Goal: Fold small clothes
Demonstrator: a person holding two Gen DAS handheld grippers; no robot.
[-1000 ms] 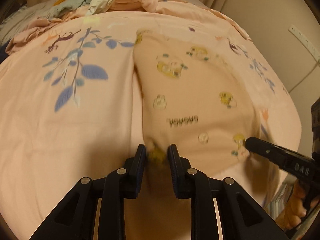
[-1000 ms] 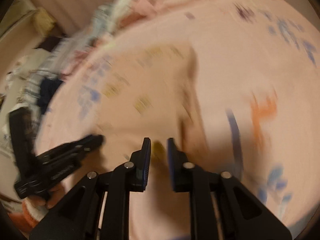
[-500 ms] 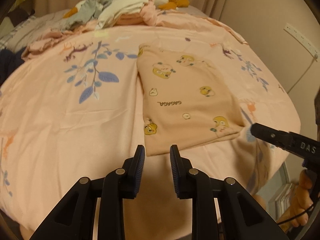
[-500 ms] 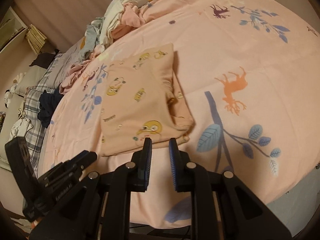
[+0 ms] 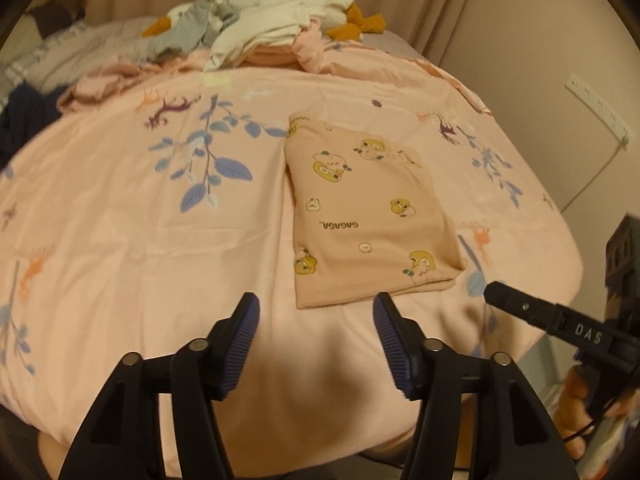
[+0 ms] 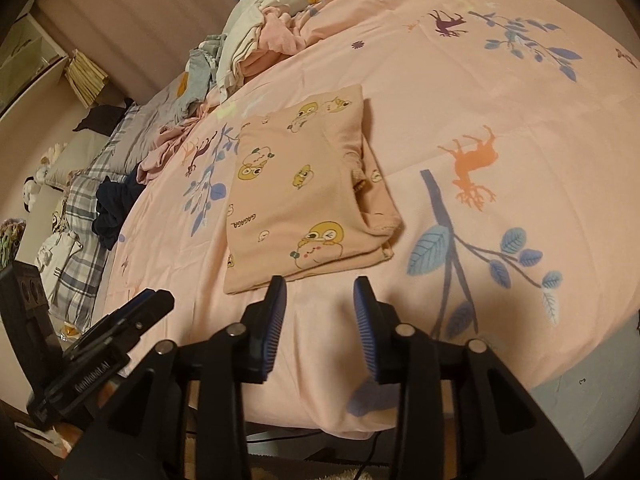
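A small peach garment (image 5: 368, 220) printed with yellow cartoon chicks lies folded into a flat rectangle on the pink bedsheet (image 5: 140, 240); the right wrist view shows the same garment (image 6: 296, 196). My left gripper (image 5: 316, 316) hovers just short of its near edge, jaws opening, nothing between them. My right gripper (image 6: 320, 300) hangs above the near edge too, jaws opening and empty. Each gripper appears in the other's view: the right gripper (image 5: 494, 294) at the right, the left gripper (image 6: 154, 300) at the lower left.
A heap of unfolded clothes (image 5: 260, 32) in white, grey, pink and mustard lies at the far end of the bed. Dark and plaid fabrics (image 6: 100, 204) sit off the bed's left side. The bed edge (image 6: 580, 364) drops away at the right. A wall (image 5: 540, 40) stands beyond.
Both grippers let go of the garment's near edge, pulled back and up, and their jaws spread apart. The garment now lies flat and folded on the sheet.
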